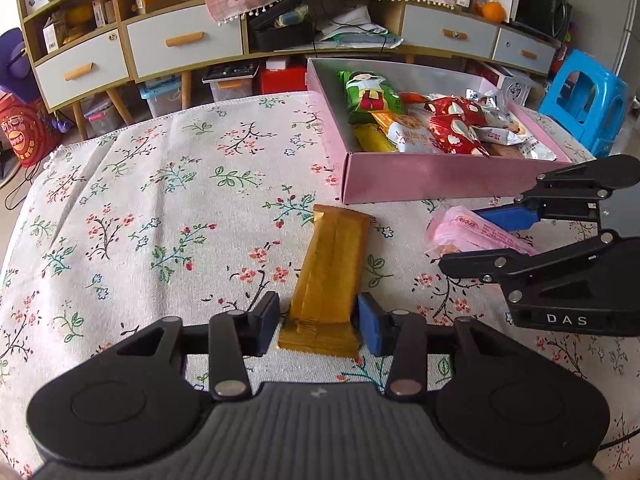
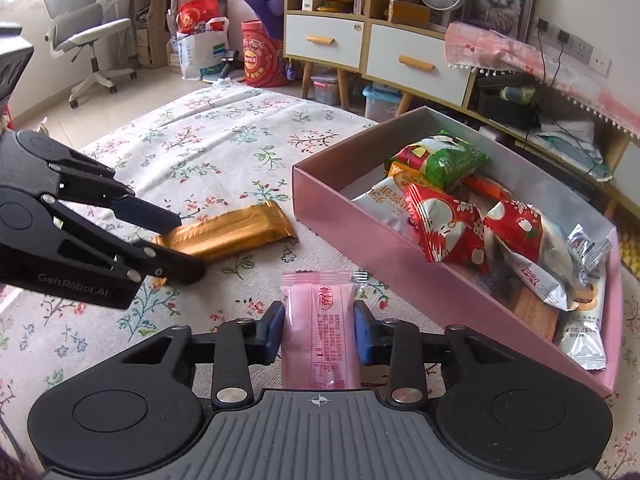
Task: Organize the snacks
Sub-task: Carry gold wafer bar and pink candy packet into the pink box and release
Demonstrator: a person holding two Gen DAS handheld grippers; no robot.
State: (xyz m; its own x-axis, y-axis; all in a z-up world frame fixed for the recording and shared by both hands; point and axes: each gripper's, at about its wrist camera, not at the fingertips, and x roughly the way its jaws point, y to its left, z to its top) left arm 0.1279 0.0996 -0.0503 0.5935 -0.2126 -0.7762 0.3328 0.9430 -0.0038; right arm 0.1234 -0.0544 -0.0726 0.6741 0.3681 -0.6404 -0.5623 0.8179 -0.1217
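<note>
Meanwhile left gripper (image 1: 319, 322) pinches the gold snack bar (image 1: 330, 270); right gripper (image 2: 319, 330) clamps the pink wafer packet (image 2: 320, 328), near the pink box (image 2: 400, 264).

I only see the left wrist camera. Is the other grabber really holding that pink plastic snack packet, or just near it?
Observer: Holding it. The right wrist view shows the right gripper with its blue pads pressed on both long edges of the pink plastic snack packet.
Operator: How does my grabber look from there?
Observer: The left gripper pinches one end of the flat gold foil bar; the bar's other end points toward the pink cardboard box.
Operator: Anything else I'm missing?
Observer: A grey office chair stands beyond the table.
</note>
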